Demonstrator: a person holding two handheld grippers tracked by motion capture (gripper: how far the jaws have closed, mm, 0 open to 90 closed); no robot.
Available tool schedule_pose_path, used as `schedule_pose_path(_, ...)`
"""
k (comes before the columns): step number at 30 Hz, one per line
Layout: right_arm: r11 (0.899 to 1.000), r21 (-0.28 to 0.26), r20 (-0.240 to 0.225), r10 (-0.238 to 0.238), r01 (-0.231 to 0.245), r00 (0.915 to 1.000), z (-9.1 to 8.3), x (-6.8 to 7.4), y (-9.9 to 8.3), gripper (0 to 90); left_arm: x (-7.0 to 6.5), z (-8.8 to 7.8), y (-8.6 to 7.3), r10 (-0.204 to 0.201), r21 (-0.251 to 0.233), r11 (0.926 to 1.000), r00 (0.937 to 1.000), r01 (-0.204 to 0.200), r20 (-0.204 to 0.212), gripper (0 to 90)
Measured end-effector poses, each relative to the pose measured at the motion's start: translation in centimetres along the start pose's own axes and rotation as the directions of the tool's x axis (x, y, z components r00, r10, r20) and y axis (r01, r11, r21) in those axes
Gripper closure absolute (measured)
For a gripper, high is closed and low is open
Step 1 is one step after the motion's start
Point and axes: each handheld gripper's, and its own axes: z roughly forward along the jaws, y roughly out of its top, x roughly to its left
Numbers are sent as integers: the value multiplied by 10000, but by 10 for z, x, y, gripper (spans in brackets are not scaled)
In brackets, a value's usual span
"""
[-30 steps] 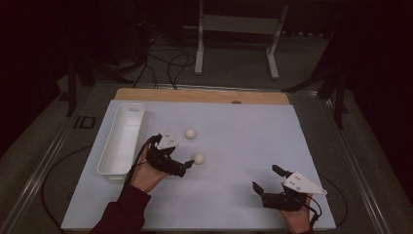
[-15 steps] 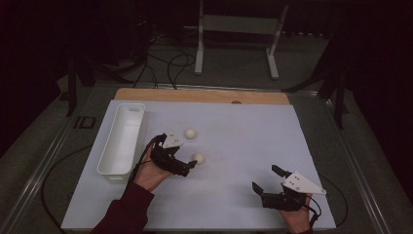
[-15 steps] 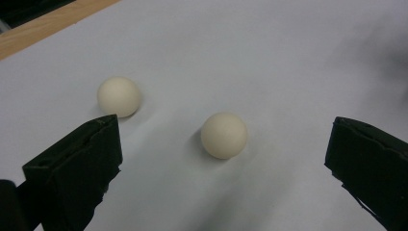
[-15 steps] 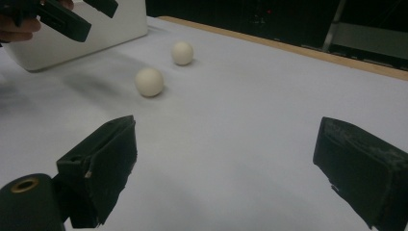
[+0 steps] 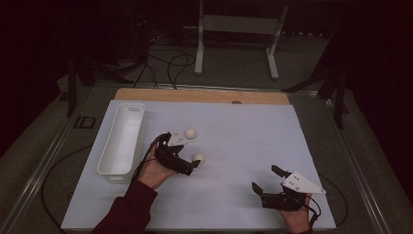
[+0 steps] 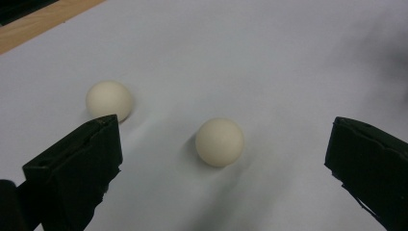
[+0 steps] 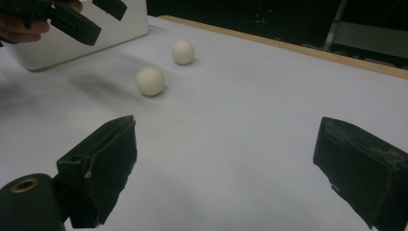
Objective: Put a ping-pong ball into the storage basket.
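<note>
Left gripper (image 5: 187,165): held low over the white sheet (image 5: 243,141), jaws apart, the near ball (image 5: 198,158) lying untouched between them. Far ball (image 5: 190,132) lies beyond, near the white bin (image 5: 122,141). Right gripper (image 5: 269,181): jaws apart, well away. Left gripper view resolves the clearance around the near ball (image 6: 219,142).

Right gripper (image 7: 226,163) low over the white table cover (image 7: 250,120), jaws spread wide, nothing between them. Ahead, two cream balls resting on the cover: nearer ball (image 7: 150,81) and farther ball (image 7: 183,52), close together but apart. At the far left corner, white bin (image 7: 72,41), with the left gripper (image 7: 89,19) in a hand (image 7: 21,26) in front of it, jaws parted. Wooden edge (image 7: 288,45) along the far side
</note>
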Motion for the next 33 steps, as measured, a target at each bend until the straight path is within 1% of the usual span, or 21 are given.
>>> schedule_pose_path(7, 10000, -8, 27, 16, -16, 10000, 0, 0, 0, 78, -1, 7, 1, 11, 117, 9999, 10000, -12, 67, 0)
schedule_pose_path(18, 10000, -1, 46, 16, -16, 10000, 0, 0, 0, 78, -3, 17, 2, 153, 391, 9991, 9997, -160, 186, 0)
schedule_pose_path(24, 10000, -2, 45, 15, -15, 10000, -1, 0, 0, 78, -3, 22, 2, 117, 501, 9987, 9996, -130, 245, 0)
schedule_pose_path(33, 10000, 0, 37, 20, -20, 10000, -1, 0, 0, 78, -5, 30, 1, 180, 691, 9974, 9990, -207, 404, 0)
